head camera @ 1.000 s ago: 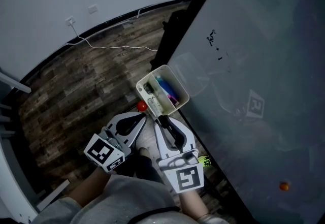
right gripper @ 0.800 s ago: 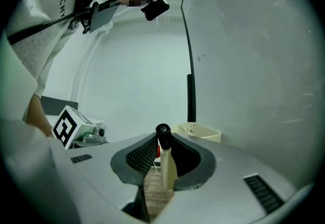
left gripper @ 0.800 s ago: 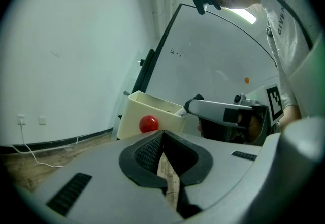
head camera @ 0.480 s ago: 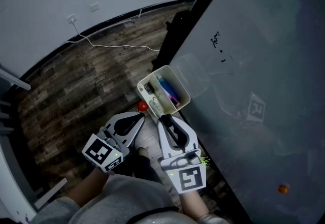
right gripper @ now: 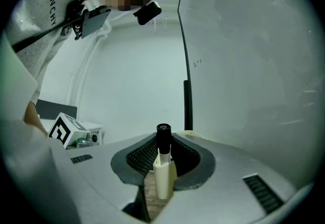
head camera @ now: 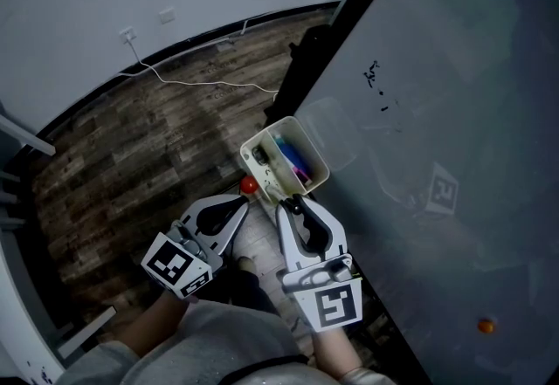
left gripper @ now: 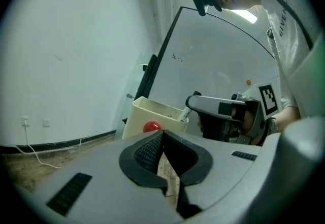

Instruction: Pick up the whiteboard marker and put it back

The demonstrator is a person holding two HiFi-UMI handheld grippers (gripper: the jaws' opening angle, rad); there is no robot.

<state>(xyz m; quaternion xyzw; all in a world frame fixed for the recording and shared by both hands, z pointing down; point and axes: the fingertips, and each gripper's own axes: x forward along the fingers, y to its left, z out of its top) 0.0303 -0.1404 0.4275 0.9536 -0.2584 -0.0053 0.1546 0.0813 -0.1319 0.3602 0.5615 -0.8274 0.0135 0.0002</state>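
Note:
A cream marker holder point(head camera: 307, 158) hangs on the whiteboard point(head camera: 454, 113) and has several markers in it. My right gripper point(head camera: 293, 205) sits just below the holder's near rim, shut on the whiteboard marker point(head camera: 296, 216). In the right gripper view this marker point(right gripper: 162, 167) stands upright between the pads, white body below and black cap on top. My left gripper point(head camera: 244, 205) is level, to the left of the right one, shut with nothing in it. The left gripper view shows the holder point(left gripper: 144, 114), the held marker point(left gripper: 186, 113) at its rim and the right gripper point(left gripper: 223, 114).
A red ball point(head camera: 249, 186) sticks to the holder's left side, close to the left gripper's tip. The whiteboard's black frame point(head camera: 336, 34) runs up to the right. Below lie a wood floor point(head camera: 140, 156) and a white cable point(head camera: 192, 80) along the wall.
The right gripper with the marker has crept slightly closer to the holder's rim. The left gripper has stayed where it was.

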